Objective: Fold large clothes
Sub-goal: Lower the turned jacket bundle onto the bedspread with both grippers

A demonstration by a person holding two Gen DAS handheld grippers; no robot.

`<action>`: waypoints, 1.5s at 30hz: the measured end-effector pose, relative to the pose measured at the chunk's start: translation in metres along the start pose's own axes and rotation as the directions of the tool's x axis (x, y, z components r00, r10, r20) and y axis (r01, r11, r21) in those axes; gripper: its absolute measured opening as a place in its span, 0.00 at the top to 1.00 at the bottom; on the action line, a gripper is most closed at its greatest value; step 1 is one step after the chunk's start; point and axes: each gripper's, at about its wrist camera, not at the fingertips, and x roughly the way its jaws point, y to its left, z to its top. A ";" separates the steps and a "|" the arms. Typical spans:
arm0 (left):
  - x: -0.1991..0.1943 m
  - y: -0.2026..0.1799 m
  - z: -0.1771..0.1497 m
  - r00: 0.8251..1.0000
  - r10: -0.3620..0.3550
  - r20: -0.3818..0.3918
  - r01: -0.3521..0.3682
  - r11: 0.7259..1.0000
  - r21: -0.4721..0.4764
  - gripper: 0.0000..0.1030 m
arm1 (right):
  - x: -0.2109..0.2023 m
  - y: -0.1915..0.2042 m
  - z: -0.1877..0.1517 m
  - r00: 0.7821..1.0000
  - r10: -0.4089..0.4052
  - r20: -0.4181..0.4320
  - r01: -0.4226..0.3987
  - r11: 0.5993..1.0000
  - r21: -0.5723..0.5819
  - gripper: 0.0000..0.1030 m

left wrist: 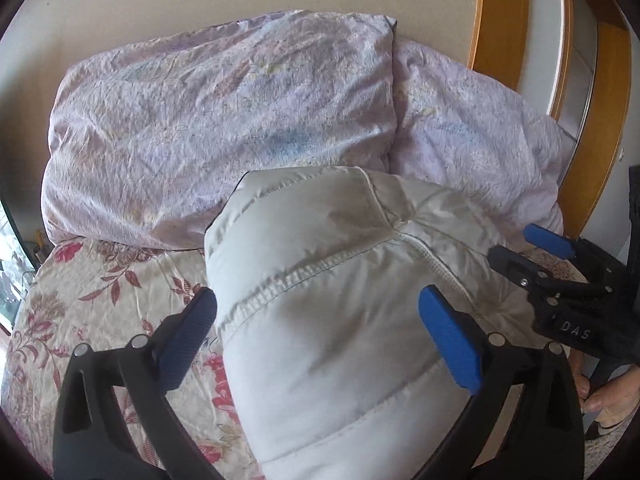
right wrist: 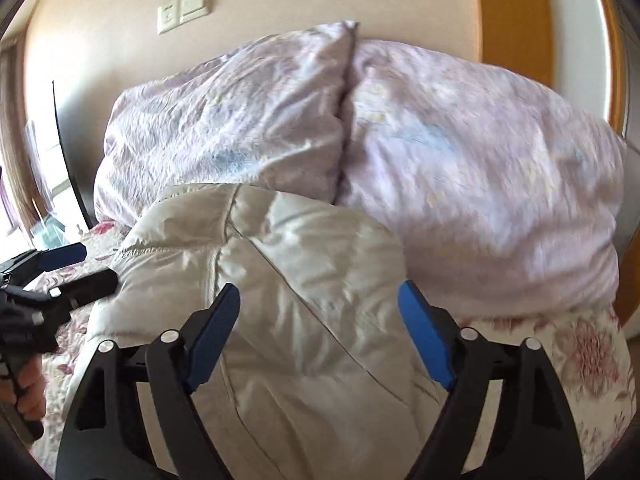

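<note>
We hold both tongs, left (left wrist: 318,328) and right (right wrist: 320,328), apart over the white padded jacket (left wrist: 320,320) on the bed (left wrist: 80,300), clamping nothing; 2 pillows (left wrist: 220,120) lie beyond.

the white puffer jacket (left wrist: 328,320) runs off the bottom edge; the lilac duvet (right wrist: 480,184) is motion-blurred.

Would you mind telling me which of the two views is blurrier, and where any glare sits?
Right wrist view: motion-smeared, worst on the lilac quilt; the window at the left edge is blown out. Left wrist view: sharper, stitching on the white padded jacket reads clearly; both views bow strongly at the rim.
</note>
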 end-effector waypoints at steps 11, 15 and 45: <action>0.042 -0.006 -0.014 0.999 0.024 -0.031 -0.023 0.999 0.043 0.02 | 0.055 -0.026 -0.020 0.993 0.046 -0.108 -0.038 0.996 0.074 0.19; 0.051 -0.010 -0.015 0.998 0.044 -0.033 -0.042 0.998 0.050 0.02 | 0.063 -0.031 -0.025 0.991 0.055 -0.125 -0.043 0.994 0.096 0.14; 0.019 -0.010 -0.031 0.997 0.076 0.011 -0.077 0.994 0.075 0.02 | -0.006 -0.050 -0.061 0.987 0.154 -0.042 -0.142 0.969 0.201 0.21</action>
